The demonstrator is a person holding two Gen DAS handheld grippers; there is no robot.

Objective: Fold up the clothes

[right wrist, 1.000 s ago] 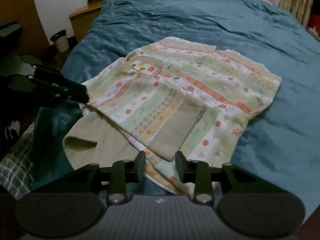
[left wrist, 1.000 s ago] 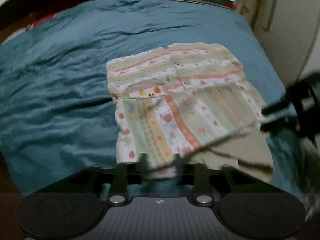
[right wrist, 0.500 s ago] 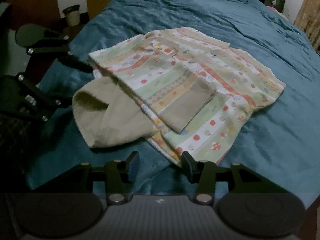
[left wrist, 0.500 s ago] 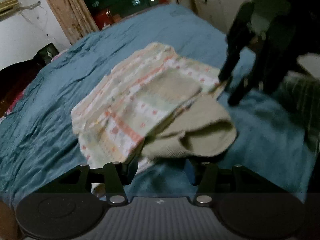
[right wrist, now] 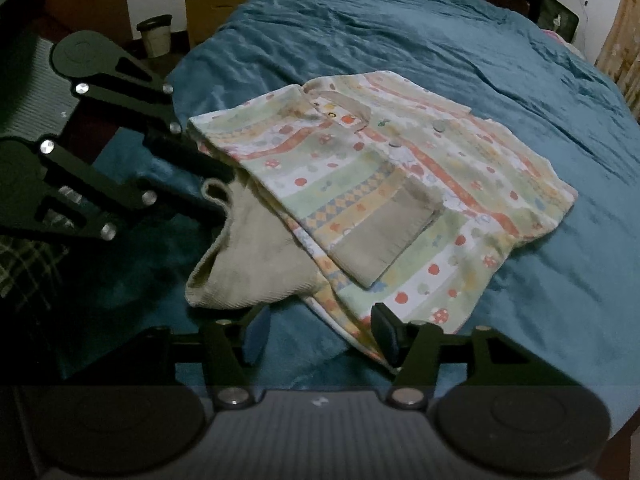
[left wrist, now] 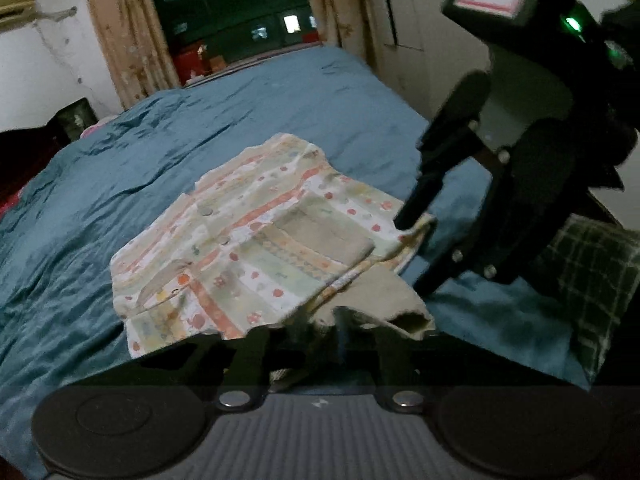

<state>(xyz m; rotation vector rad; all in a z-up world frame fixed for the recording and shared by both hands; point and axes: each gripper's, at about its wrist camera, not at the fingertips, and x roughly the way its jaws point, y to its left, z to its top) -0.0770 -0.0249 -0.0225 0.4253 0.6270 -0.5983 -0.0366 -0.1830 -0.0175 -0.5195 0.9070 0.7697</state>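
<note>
Clothes are lying on the teal bedspread [right wrist: 400, 20]: a striped, patterned shirt [right wrist: 400, 184] is sitting folded near the near edge of the bed, its beige cuff [right wrist: 380, 240] resting on top, and a plain beige garment [right wrist: 248, 260] is sticking out from under its left side in the right wrist view.

We are holding the left gripper [right wrist: 216, 192] at the left edge of that pile. Its jaws are closing, and in the right wrist view its dark fingertips are meeting at the rim of the beige garment, just beside the shirt's edge. In the left wrist view the beige cloth [left wrist: 384, 300] is bunching right in front of the fingers, and we are pinching it.

We are keeping the right gripper [right wrist: 320, 334] at the near edge of the shirt. Its jaws are opening, standing apart, with the shirt's near hem lying between them and neither pad pressing on it.

A plaid cloth [left wrist: 592, 272] is showing at the right in the left wrist view.
</note>
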